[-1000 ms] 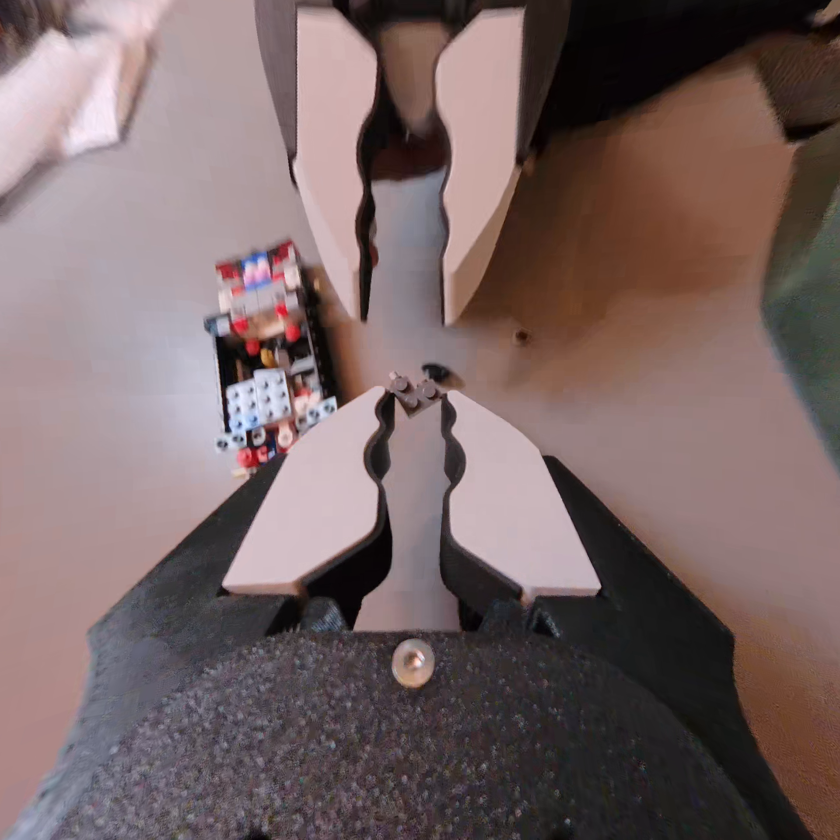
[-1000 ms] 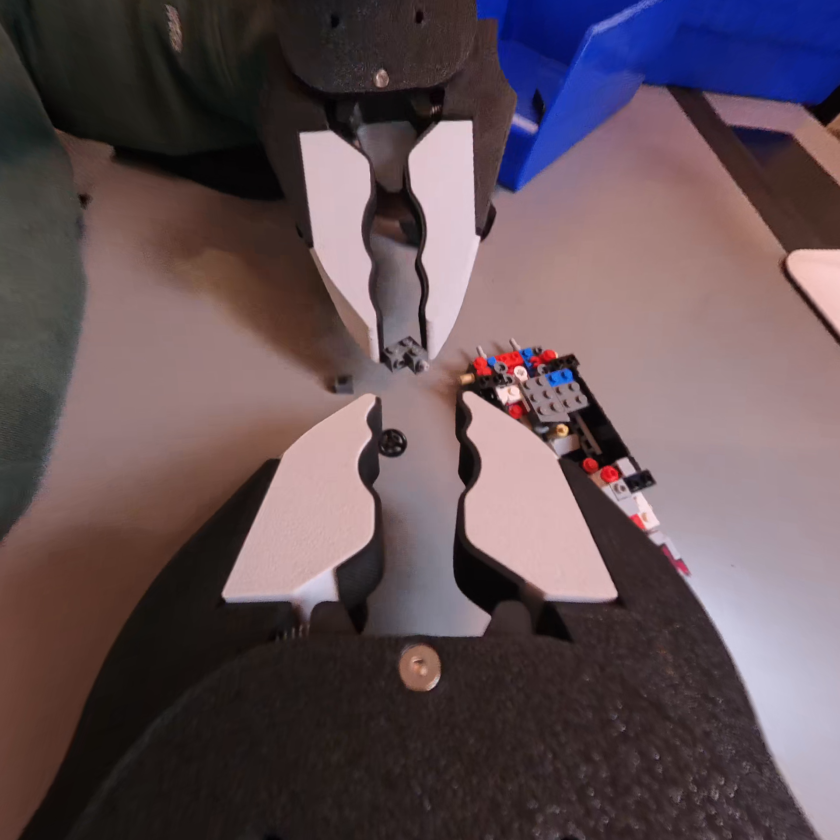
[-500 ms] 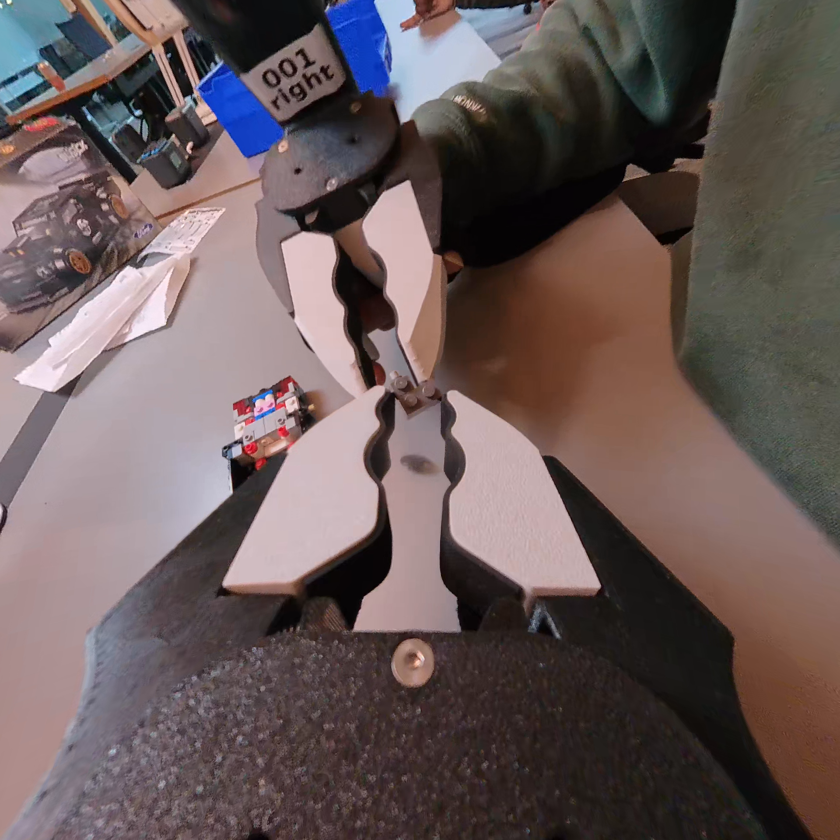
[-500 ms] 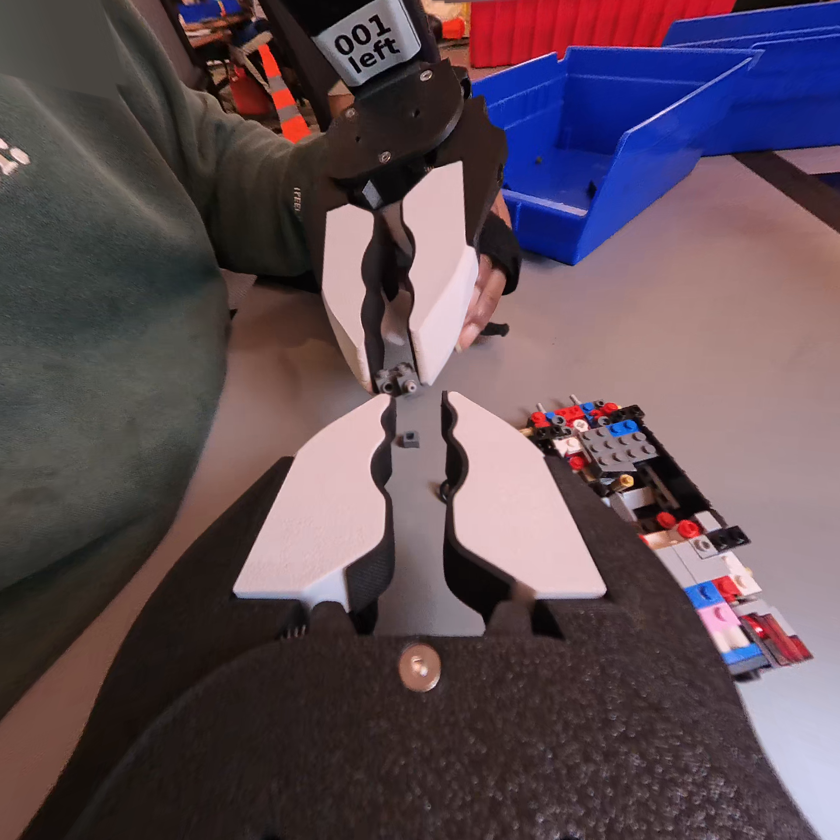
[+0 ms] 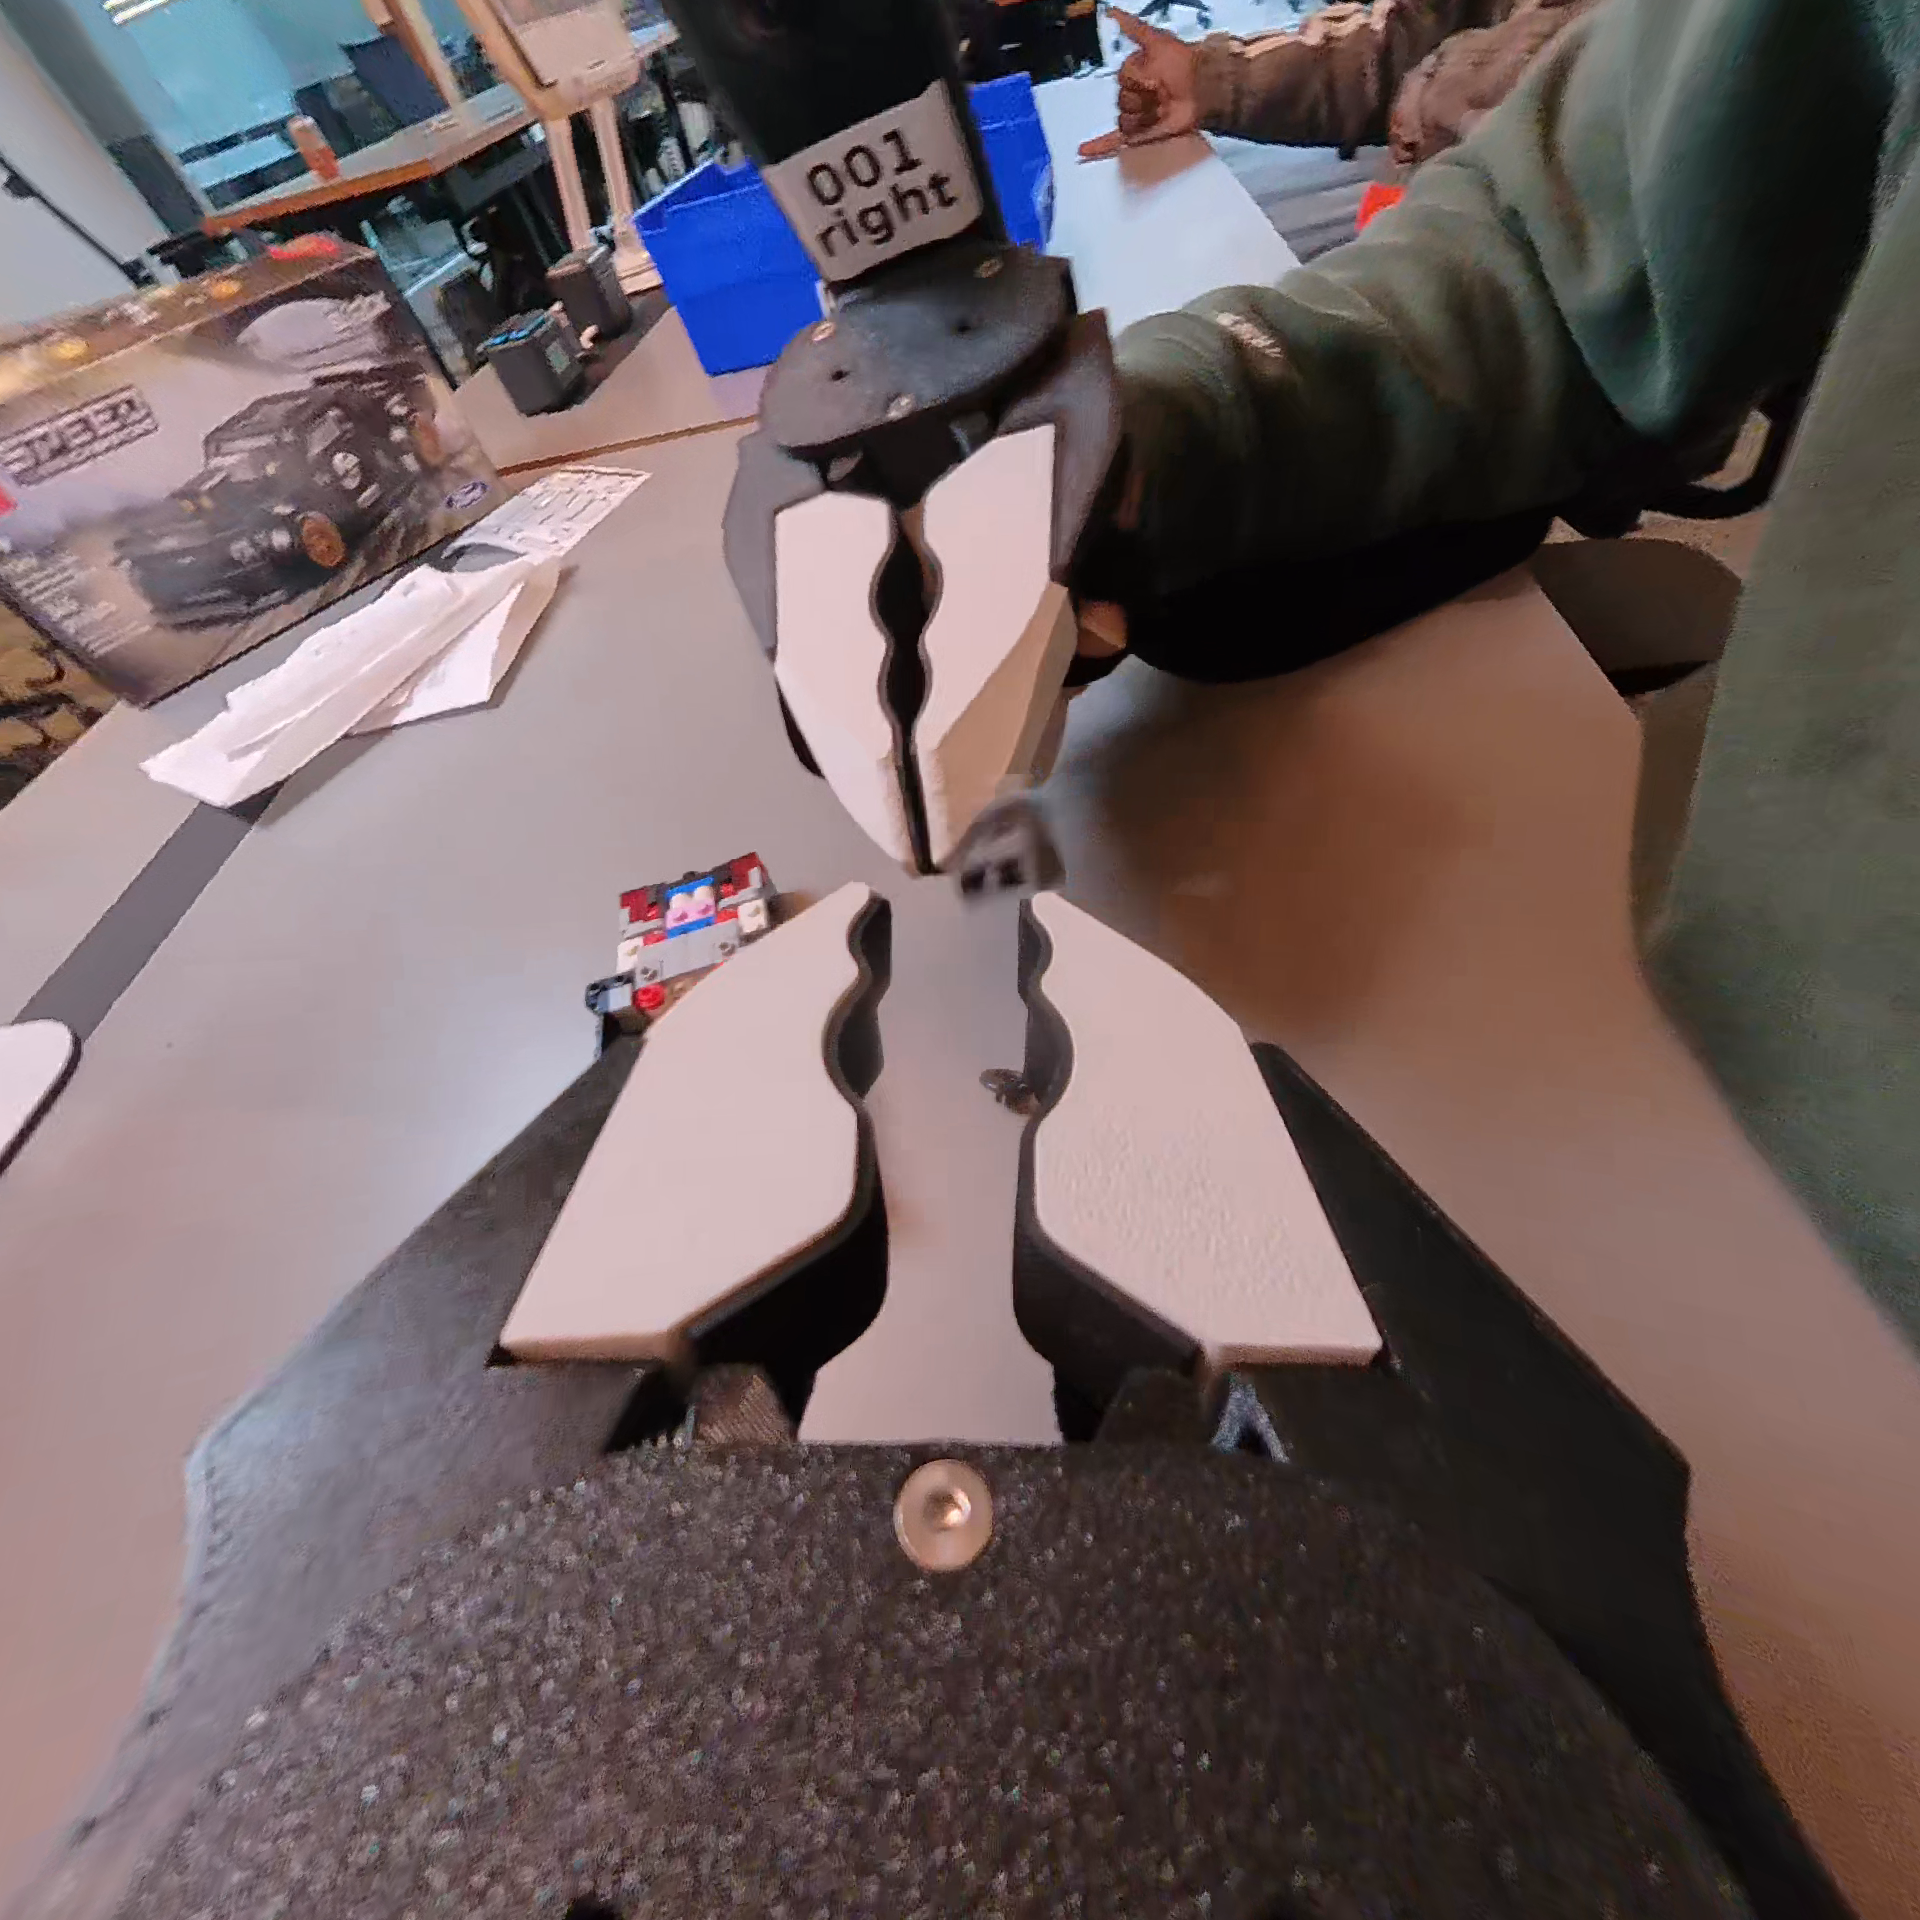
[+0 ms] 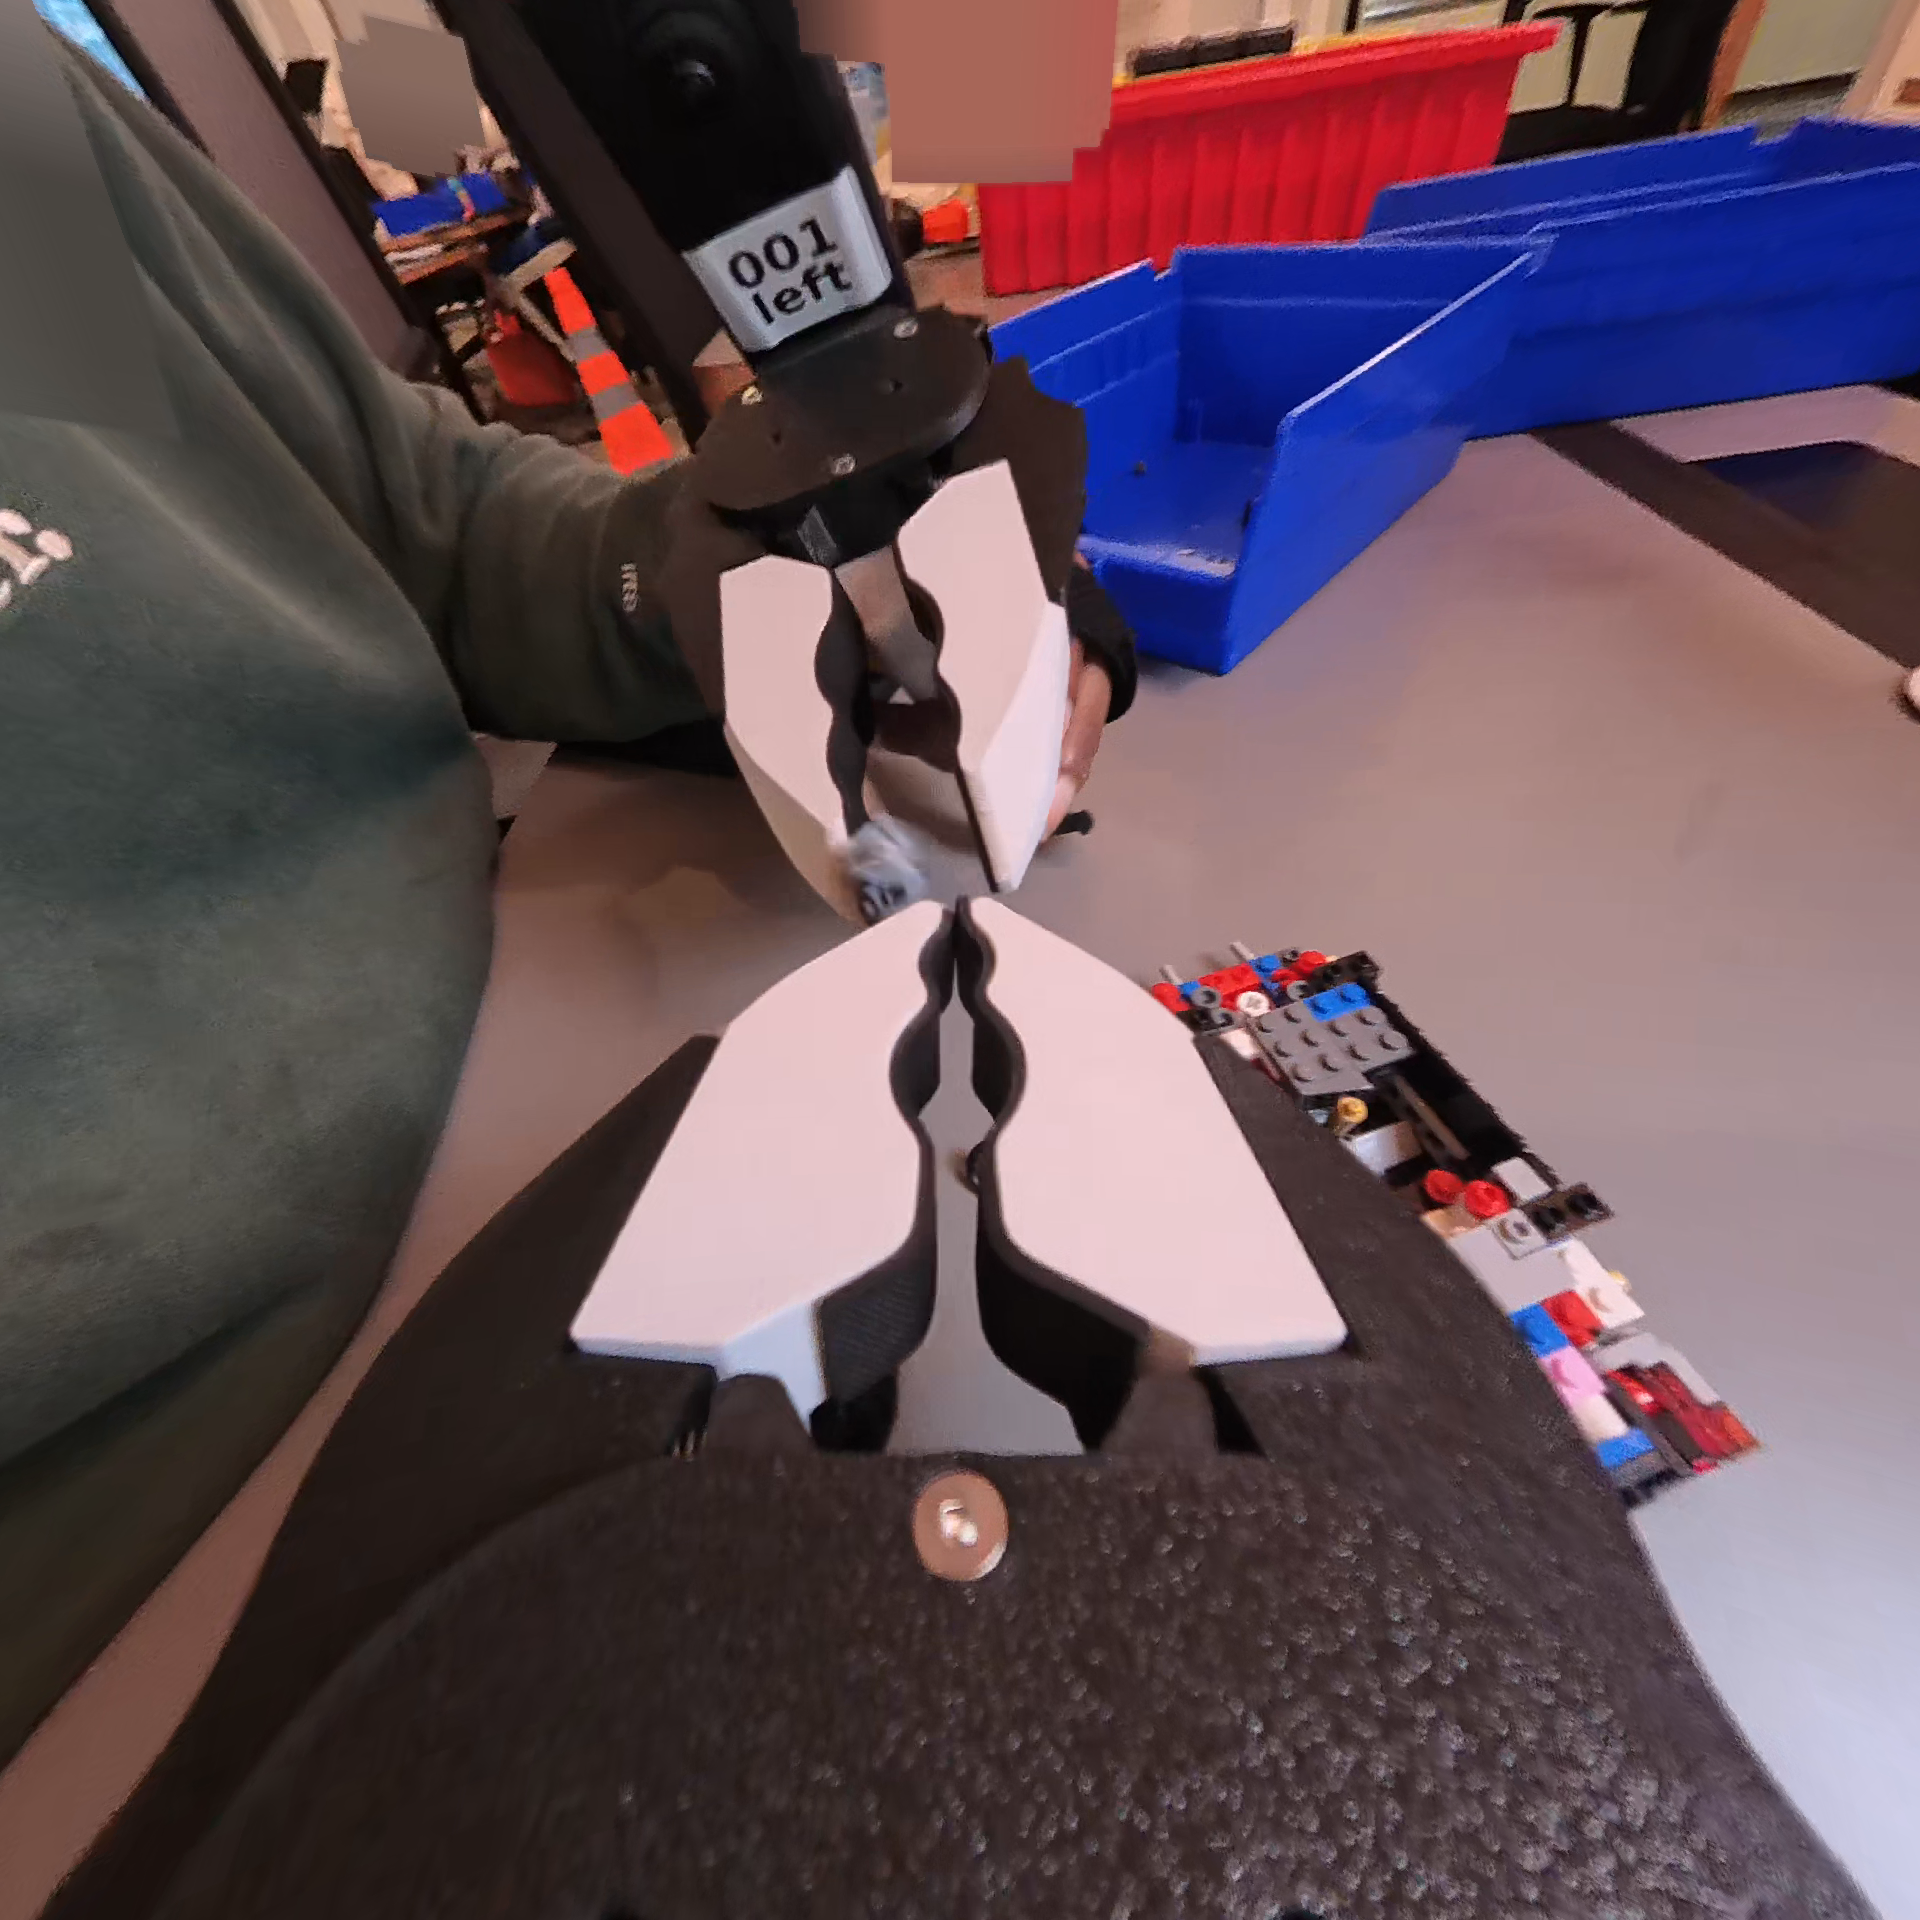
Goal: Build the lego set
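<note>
**Left gripper** (image 5: 956, 904) – fingers spread, nothing between them; tips raised above the surface (image 5: 364, 1039), facing the other gripper.

**Right gripper** (image 6: 958, 906) – fingers pressed together, tips almost meeting those of the left gripper.

**Small grey lego piece** (image 5: 1003, 847) – in the air at the point where the two grippers meet, blurred. It sits just beside the right gripper's closed tips and against one left finger. Whether a corner is caught in the right gripper cannot be told.

**Partly built lego model** (image 6: 1403, 1143) – flat on the surface, to the side of both grippers, apart from the grey piece.

**Small black part** (image 5: 1008, 1086) – loose on the surface below the grippers.

**Box** (image 5: 208, 468), **paper sheets** (image 5: 364, 665), **blue bin** (image 6: 1299, 447) – farther back, not involved.

**Risks, as judged:**
- The grey piece probably has no firm hold. With the left fingers spread and the right ones shut beside it, it may drop and bounce out of easy reach.
- If only an edge is pinched, the piece may swivel or shoot out sideways under pressure.
- A fall could land it on the loose black part, or knock that away.
- Closing the left gripper on a tilted piece would seat it crooked, making the later press onto the model fail.
</note>
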Demonstrator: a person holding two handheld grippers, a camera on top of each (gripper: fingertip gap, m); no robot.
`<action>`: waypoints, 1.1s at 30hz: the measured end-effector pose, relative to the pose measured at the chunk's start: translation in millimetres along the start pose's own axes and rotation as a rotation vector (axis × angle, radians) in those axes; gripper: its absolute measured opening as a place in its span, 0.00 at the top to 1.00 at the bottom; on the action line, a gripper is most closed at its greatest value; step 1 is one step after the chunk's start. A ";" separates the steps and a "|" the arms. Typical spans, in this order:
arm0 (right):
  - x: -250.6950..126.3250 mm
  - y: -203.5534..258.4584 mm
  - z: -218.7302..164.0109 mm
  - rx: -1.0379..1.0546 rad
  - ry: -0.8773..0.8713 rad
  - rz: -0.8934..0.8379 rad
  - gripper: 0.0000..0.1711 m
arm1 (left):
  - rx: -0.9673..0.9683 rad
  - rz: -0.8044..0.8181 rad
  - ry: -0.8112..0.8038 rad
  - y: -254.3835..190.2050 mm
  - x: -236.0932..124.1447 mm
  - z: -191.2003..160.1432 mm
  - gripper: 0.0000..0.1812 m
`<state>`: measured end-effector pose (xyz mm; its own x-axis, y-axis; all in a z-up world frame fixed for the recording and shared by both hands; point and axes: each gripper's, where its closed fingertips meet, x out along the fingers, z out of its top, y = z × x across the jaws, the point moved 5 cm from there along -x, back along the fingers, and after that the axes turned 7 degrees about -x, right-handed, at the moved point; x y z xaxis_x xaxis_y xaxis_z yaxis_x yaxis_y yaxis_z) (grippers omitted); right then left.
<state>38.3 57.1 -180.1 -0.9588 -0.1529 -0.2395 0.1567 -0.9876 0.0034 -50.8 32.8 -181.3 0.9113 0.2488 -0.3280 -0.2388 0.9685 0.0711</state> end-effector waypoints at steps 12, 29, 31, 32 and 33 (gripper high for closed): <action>-1.7 -9.5 -13.9 -0.024 0.127 -0.064 1.00 | 0.002 0.049 0.043 6.5 -0.6 -6.1 0.95; 2.1 -11.1 -30.8 -0.040 0.212 -0.046 0.98 | -0.033 -0.703 0.472 -99.9 1.6 -56.1 0.82; 2.6 -10.9 -31.8 -0.042 0.219 -0.044 0.98 | -0.025 -0.707 0.501 -102.7 1.9 -58.7 0.81; 2.9 -10.7 -32.1 -0.042 0.221 -0.043 0.98 | -0.013 -0.697 0.508 -103.2 3.3 -59.3 0.81; 3.1 -10.7 -32.5 -0.042 0.223 -0.044 0.98 | 0.000 -0.687 0.508 -104.0 5.2 -58.9 0.82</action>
<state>41.4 68.3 -212.5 -0.8893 -0.0941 -0.4475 0.1304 -0.9901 -0.0510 -41.0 -67.4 -245.9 0.5925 -0.4303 -0.6810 0.3118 0.9020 -0.2987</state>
